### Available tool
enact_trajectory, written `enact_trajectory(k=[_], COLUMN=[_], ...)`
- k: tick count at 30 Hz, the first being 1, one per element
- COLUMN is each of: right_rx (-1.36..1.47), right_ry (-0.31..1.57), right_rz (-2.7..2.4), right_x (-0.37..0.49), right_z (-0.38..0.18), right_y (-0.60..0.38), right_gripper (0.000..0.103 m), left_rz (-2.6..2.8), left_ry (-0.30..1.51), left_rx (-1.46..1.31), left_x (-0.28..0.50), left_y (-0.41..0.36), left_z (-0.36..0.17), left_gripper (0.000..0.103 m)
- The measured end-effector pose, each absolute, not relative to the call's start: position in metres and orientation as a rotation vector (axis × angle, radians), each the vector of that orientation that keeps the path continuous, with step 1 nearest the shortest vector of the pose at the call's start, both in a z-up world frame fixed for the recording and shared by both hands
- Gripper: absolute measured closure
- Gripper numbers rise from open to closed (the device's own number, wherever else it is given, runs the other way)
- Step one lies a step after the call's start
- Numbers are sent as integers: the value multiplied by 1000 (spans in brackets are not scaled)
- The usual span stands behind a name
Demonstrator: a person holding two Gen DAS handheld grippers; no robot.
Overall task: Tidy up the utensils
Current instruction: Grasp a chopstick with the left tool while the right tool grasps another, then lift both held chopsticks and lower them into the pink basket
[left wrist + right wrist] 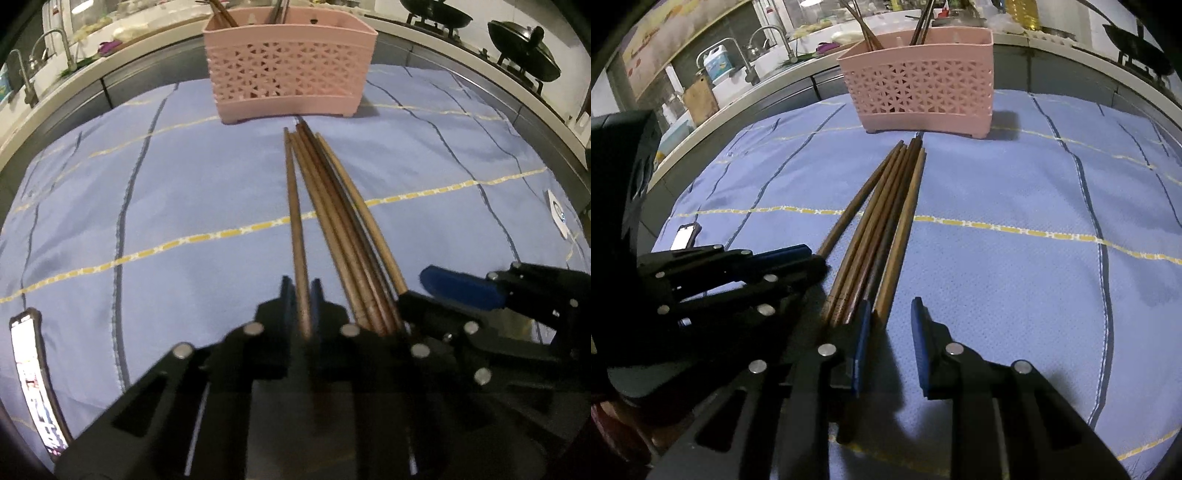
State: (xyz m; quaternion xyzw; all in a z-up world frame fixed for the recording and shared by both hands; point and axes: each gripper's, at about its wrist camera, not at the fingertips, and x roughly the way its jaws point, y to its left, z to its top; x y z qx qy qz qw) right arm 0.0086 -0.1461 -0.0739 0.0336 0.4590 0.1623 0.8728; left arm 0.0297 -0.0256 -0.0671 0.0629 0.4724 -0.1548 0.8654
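Evidently a sorting job, mid-way. Tabletop (110,206) under a blue checked cloth. Pink basket (290,70) stands at the far edge, some sticks already upright inside it: the likely destination. Chopstick bundle (882,221) lies in front of the basket, tips pointing at it, butt ends toward the grippers, so each can be taken from the near end. Single chopstick (296,221) sits just left of the bundle, split off. Left gripper (303,295): jaws clamped on that single stick near its butt. Right gripper (891,325): jaws apart, around the outermost stick's butt on the bundle's right side, not yet closed. Phone (35,380) well left of the basket line, idle.
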Motion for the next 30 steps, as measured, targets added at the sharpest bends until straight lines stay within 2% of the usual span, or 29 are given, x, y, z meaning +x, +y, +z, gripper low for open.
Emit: enact_trajectory(k=[11, 15, 18, 25, 30], right_rx=[17, 56, 74, 151, 130], right_ry=[949, 962, 976, 1053, 1076], right_rz=[322, 325, 306, 334, 348], right_x=[10, 12, 6, -23, 7], right_z=[-73, -74, -75, -77, -73], right_y=[-134, -147, -161, -192, -184], right_gripper=[79, 94, 96, 96, 94], left_rz=[-312, -327, -350, -389, -384], left_ry=[1014, 1002, 1013, 1045, 1045], left_rx=[107, 118, 114, 112, 152], left_x=[30, 30, 24, -3, 25], left_y=[-19, -18, -11, 6, -7], left_z=[-67, -67, -67, -69, -67], left_gripper=[96, 96, 97, 96, 96])
